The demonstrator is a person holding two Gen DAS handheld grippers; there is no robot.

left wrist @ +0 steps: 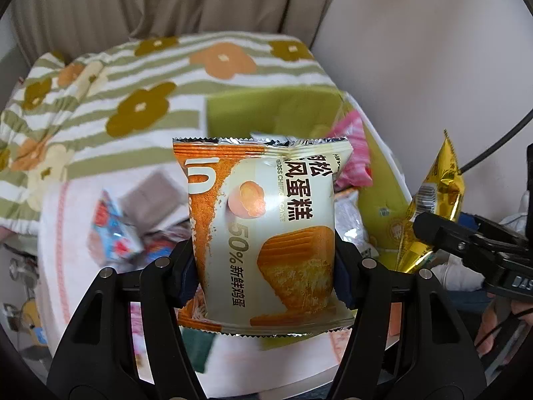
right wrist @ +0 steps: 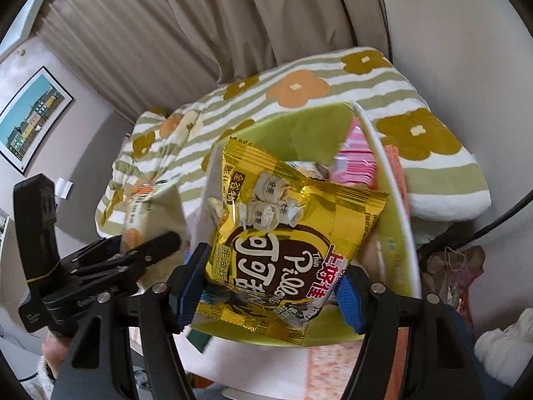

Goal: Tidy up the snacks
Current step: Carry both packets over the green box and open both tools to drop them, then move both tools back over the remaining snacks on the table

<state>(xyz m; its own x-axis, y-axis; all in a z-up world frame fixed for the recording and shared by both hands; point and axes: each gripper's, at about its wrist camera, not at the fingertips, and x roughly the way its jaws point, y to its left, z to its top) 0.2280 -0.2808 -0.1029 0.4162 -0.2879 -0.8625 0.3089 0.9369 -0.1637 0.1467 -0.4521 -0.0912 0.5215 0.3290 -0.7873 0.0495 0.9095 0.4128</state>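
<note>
My left gripper [left wrist: 266, 280] is shut on an orange and cream chiffon cake packet [left wrist: 266, 230] and holds it upright above the table. My right gripper [right wrist: 269, 286] is shut on a gold snack bag [right wrist: 286, 233] and holds it over a green bin [right wrist: 386, 243]. The gold bag [left wrist: 433, 200] and the right gripper also show at the right edge of the left wrist view. The green bin [left wrist: 233, 110] holds a pink packet [left wrist: 353, 146] and other wrappers. The left gripper and its cake packet [right wrist: 140, 210] show at the left of the right wrist view.
Several loose snack packets [left wrist: 113, 230] lie on a white and pink cloth [left wrist: 66, 266] left of the bin. A striped floral blanket [left wrist: 110, 100] lies behind. Curtains [right wrist: 166, 33] hang at the back. A black cable [left wrist: 493, 146] runs at the right.
</note>
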